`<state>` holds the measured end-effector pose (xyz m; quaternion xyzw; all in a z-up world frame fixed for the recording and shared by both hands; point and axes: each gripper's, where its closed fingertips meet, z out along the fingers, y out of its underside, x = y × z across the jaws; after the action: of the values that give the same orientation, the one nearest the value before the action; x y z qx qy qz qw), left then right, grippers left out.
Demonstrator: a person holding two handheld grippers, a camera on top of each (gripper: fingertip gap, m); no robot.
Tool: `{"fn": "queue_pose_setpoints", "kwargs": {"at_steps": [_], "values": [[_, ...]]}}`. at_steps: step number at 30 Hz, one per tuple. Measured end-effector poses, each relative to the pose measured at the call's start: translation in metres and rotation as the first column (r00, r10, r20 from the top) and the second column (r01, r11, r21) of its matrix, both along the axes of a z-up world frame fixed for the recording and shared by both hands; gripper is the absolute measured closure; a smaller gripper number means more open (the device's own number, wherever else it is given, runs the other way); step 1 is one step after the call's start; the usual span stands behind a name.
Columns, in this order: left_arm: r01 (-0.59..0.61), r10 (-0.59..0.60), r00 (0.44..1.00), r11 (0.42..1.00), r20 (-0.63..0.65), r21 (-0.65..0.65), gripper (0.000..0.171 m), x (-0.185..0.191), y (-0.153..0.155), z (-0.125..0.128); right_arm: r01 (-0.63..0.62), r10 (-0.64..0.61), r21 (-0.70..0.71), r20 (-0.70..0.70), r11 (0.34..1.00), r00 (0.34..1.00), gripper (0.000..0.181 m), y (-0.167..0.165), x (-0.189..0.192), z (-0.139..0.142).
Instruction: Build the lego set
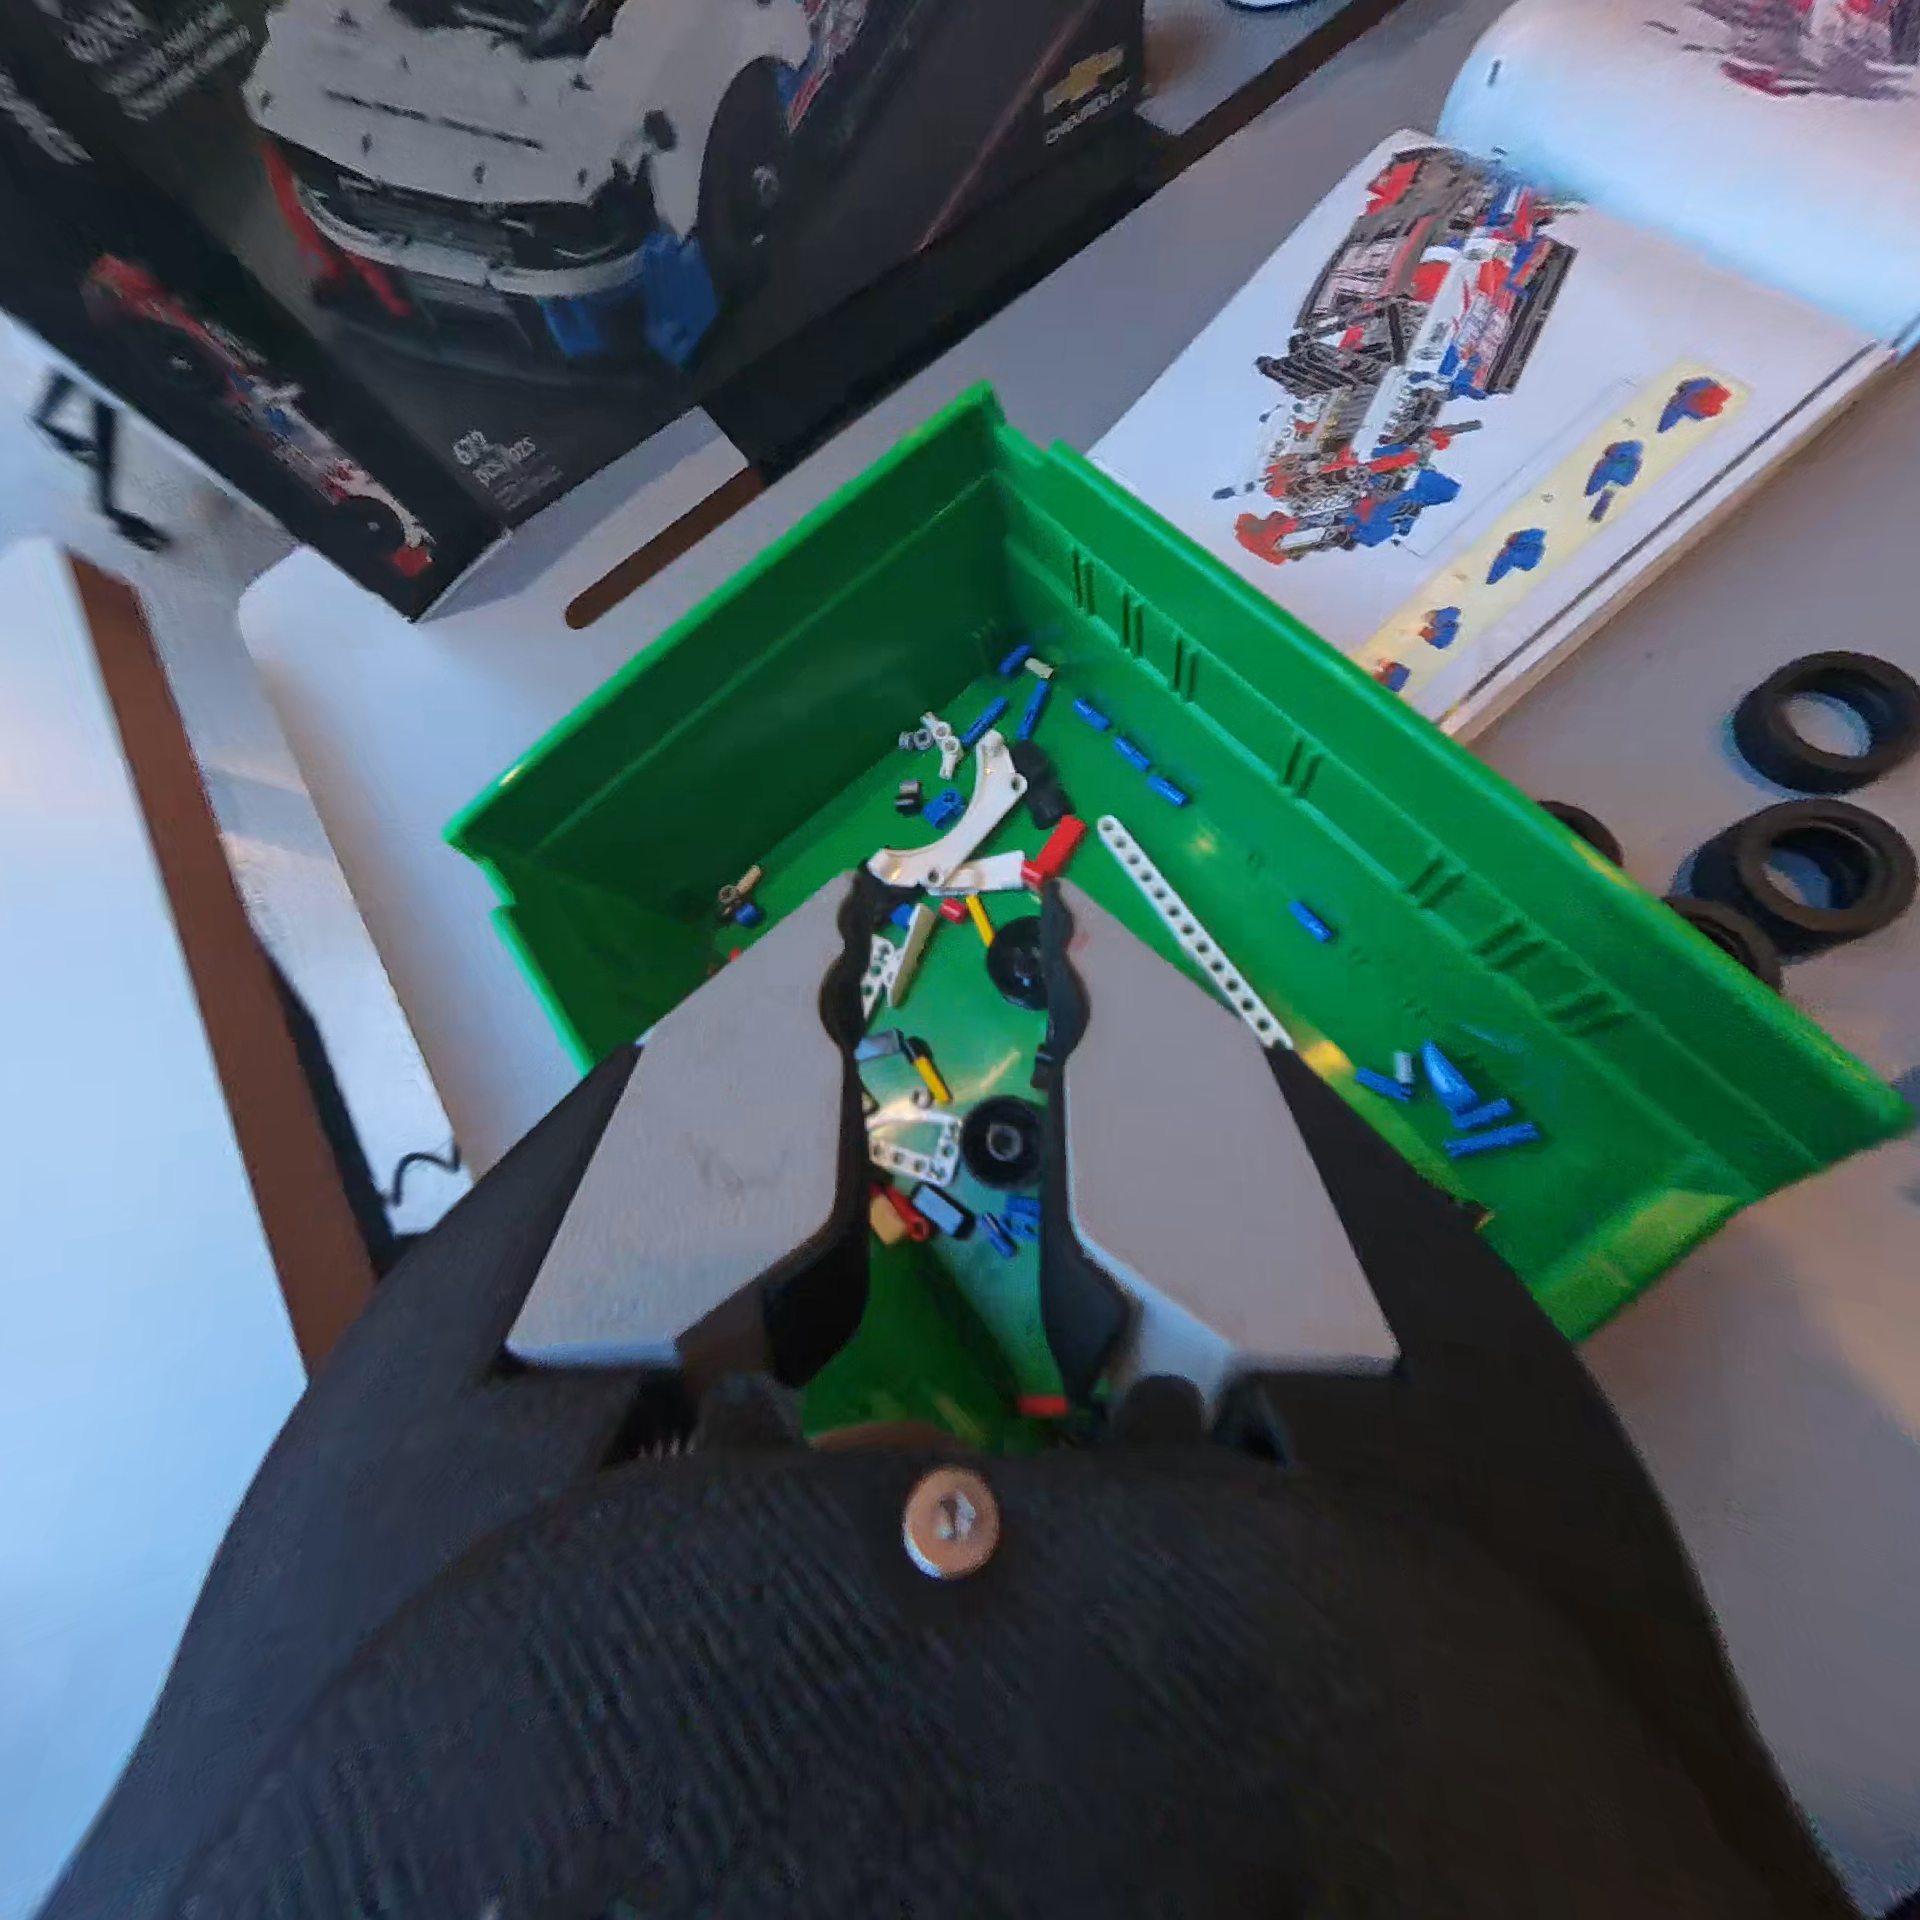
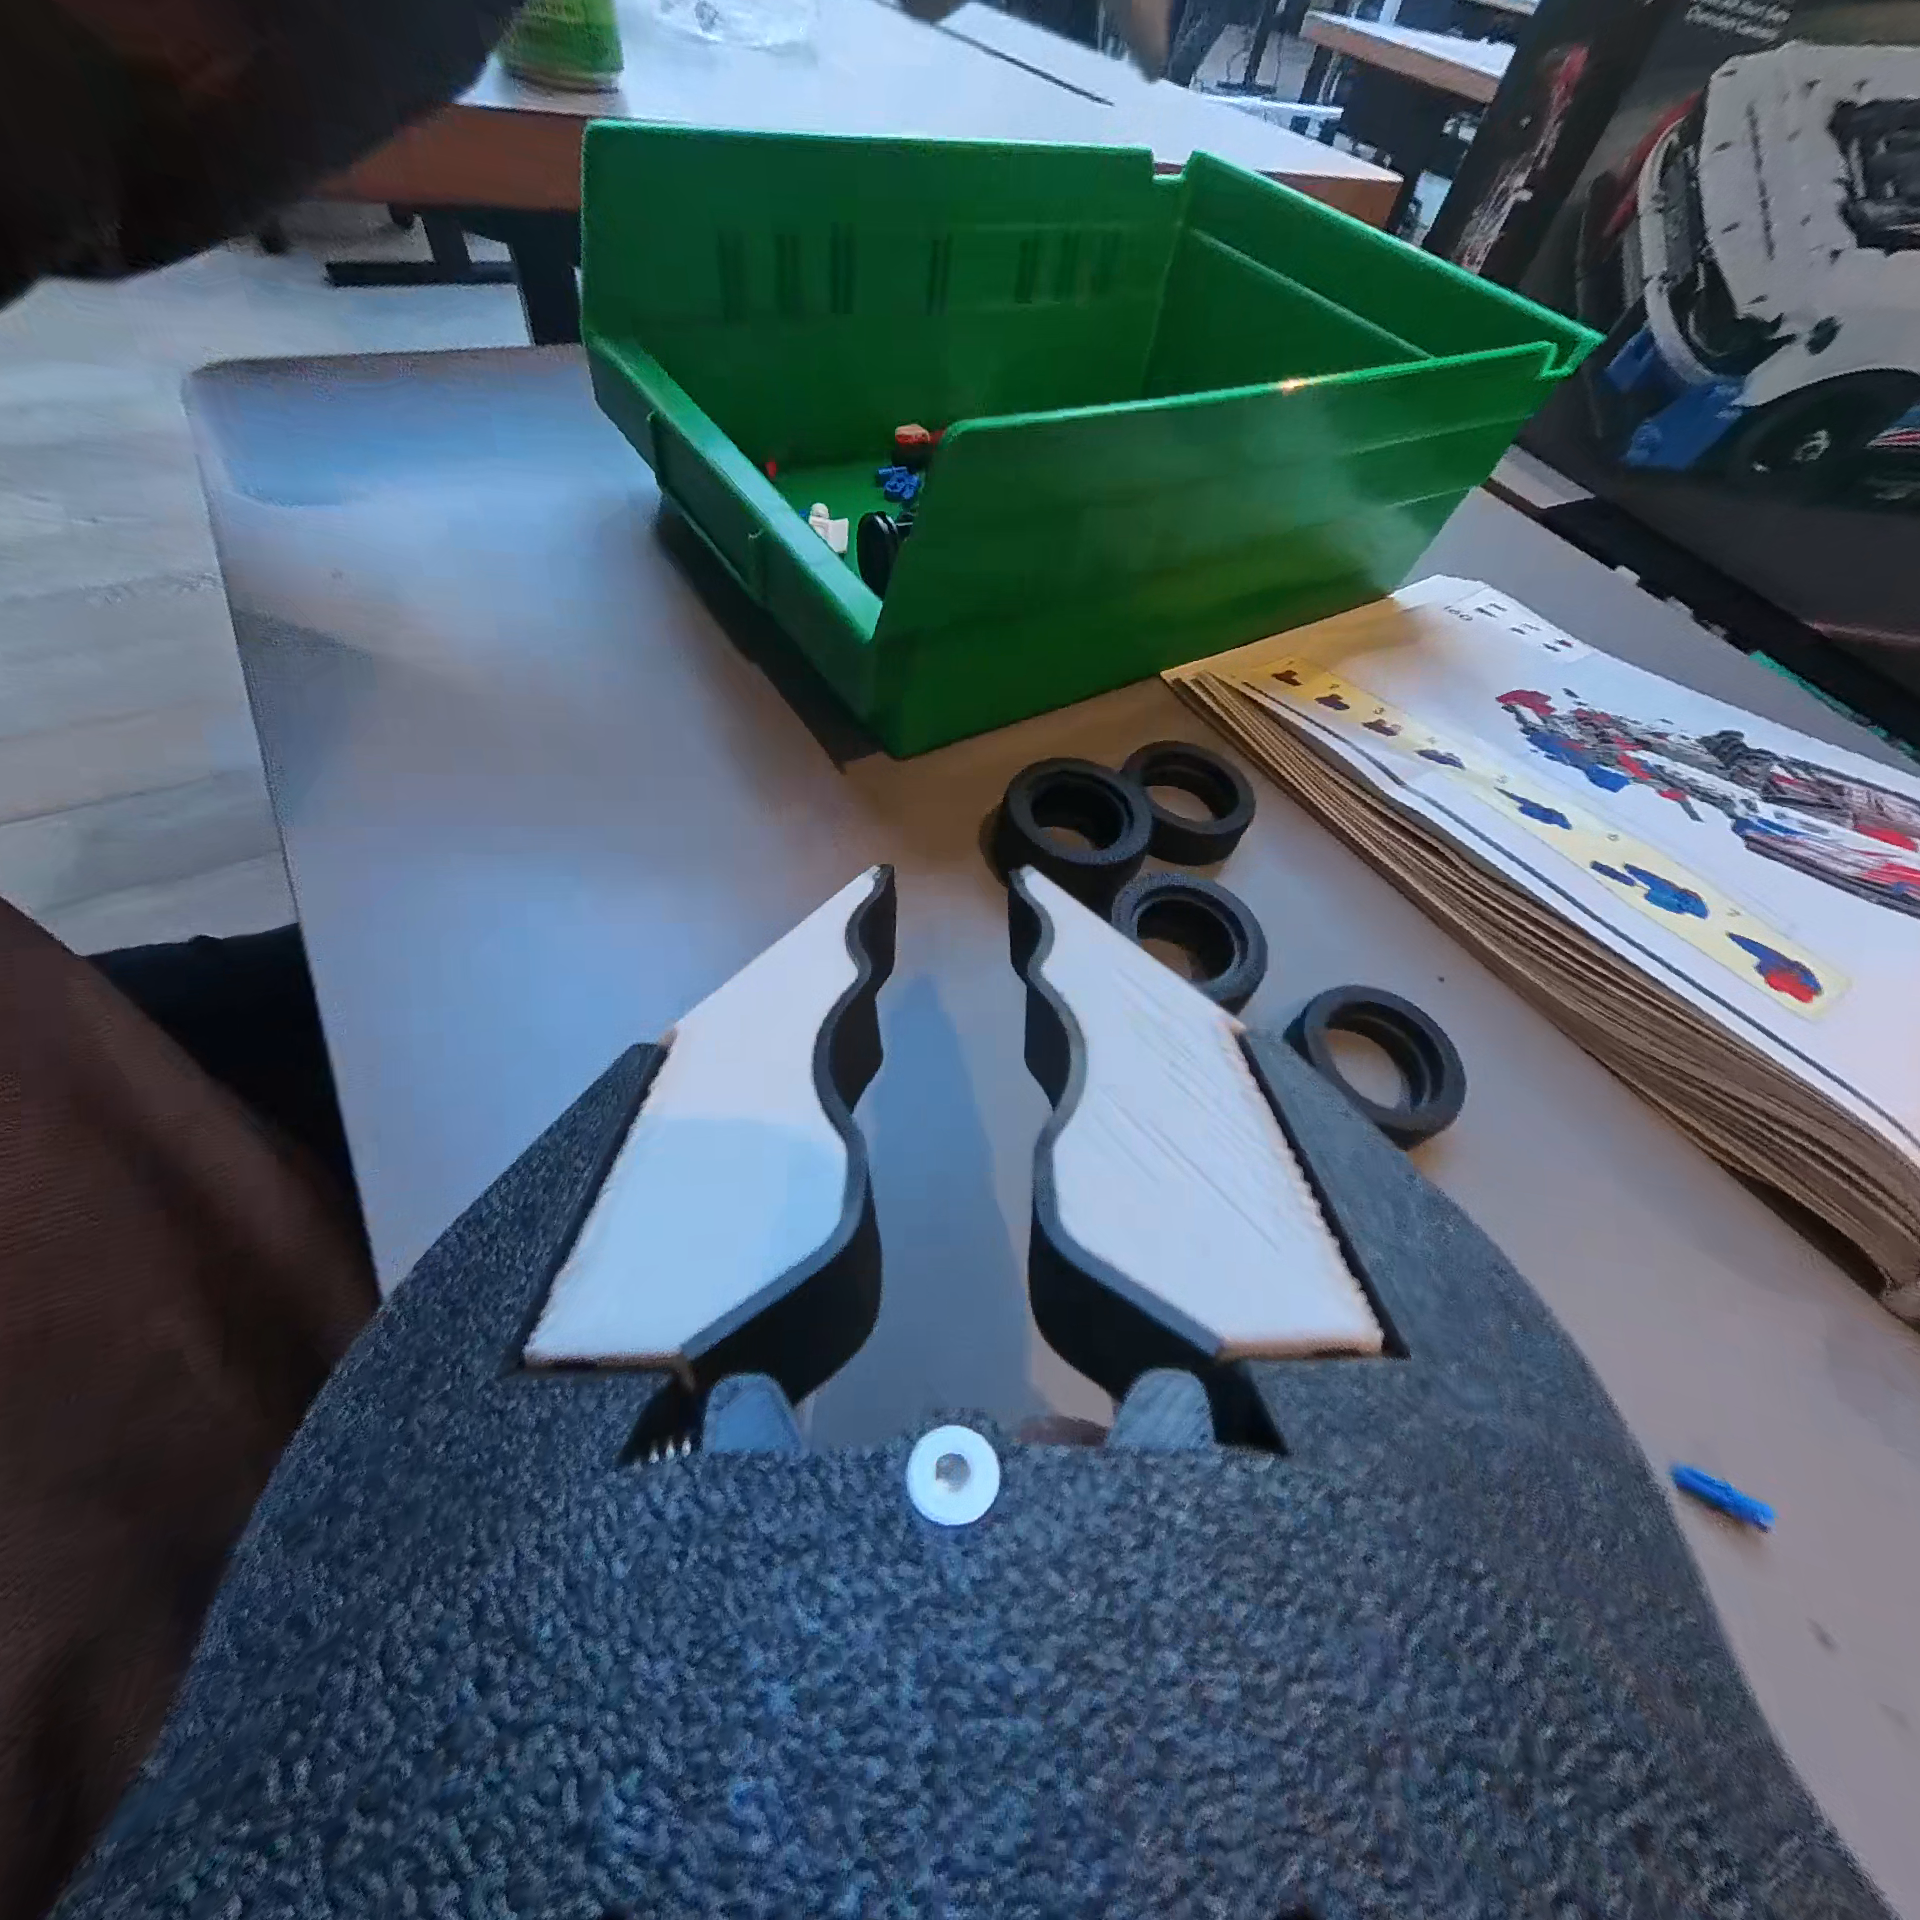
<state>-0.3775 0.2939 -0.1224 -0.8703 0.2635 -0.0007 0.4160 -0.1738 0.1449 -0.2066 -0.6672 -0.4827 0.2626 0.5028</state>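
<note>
A grey table (image 2: 540, 790) carries everything. At 12 o'clock in the right wrist view stands a green bin (image 2: 1091, 540), and a black box (image 1: 436, 312) with a white car printed on it stands beyond the bin at 11 o'clock in the left wrist view. An open instruction booklet (image 2: 1558, 831) lies at 2 o'clock, just beside the bin. Four black tyres (image 2: 1195, 925) lie on the table between the booklet and the right gripper (image 2: 951, 883), whose fingers stand apart with nothing between them, low over bare table. The left gripper (image 1: 951, 894) hangs over the bin, its fingers apart and empty above a scatter of loose lego pieces (image 1: 935, 1132), among them a long white beam (image 1: 1184, 925). A small blue pin (image 2: 1720, 1496) lies on the table at 4 o'clock of the right gripper
</note>
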Motion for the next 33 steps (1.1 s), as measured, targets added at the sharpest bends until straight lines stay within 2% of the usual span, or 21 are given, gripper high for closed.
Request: {"fn": "queue_pose_setpoints", "kwargs": {"at_steps": [2,4,8,11,14,19,27,33], "values": [[0.058,-0.059,0.998,0.996,-0.009,-0.074,0.147,-0.001,0.019,-0.012,-0.002,0.002,0.006,0.014,1.0,1.0,0.16,0.003,-0.005,-0.002],[0.053,-0.061,0.997,0.988,-0.056,-0.145,0.159,-0.008,0.04,-0.027,-0.002,0.001,0.017,0.027,1.0,1.0,0.16,0.004,-0.008,-0.004],[0.135,-0.152,0.988,0.945,-0.033,-0.297,0.154,0.005,0.068,-0.056,0.004,-0.005,0.035,0.028,0.999,1.0,0.16,0.005,-0.008,-0.003],[0.187,-0.242,0.966,0.898,-0.093,-0.398,0.153,0.011,0.081,-0.085,0.012,-0.013,0.046,0.016,0.999,1.0,0.161,0.007,-0.007,-0.001],[0.163,-0.278,0.936,0.886,-0.215,-0.435,0.156,0.002,0.095,-0.105,0.015,-0.015,0.037,0.011,0.999,1.0,0.161,0.008,-0.006,-0.001],[0.183,-0.332,0.918,0.84,-0.218,-0.511,0.163,0.001,0.094,-0.121,0.017,-0.017,0.03,0.001,0.999,1.0,0.161,0.009,-0.006,0.0],[0.194,-0.382,0.889,0.815,-0.254,-0.546,0.159,0.003,0.087,-0.138,0.01,-0.01,0.023,-0.01,1.0,1.0,0.161,0.011,-0.006,0.001],[0.196,-0.386,0.893,0.799,-0.234,-0.569,0.165,0.002,0.084,-0.144,0.005,-0.005,0.013,-0.029,1.0,1.0,0.161,0.011,-0.006,0.003]]}}
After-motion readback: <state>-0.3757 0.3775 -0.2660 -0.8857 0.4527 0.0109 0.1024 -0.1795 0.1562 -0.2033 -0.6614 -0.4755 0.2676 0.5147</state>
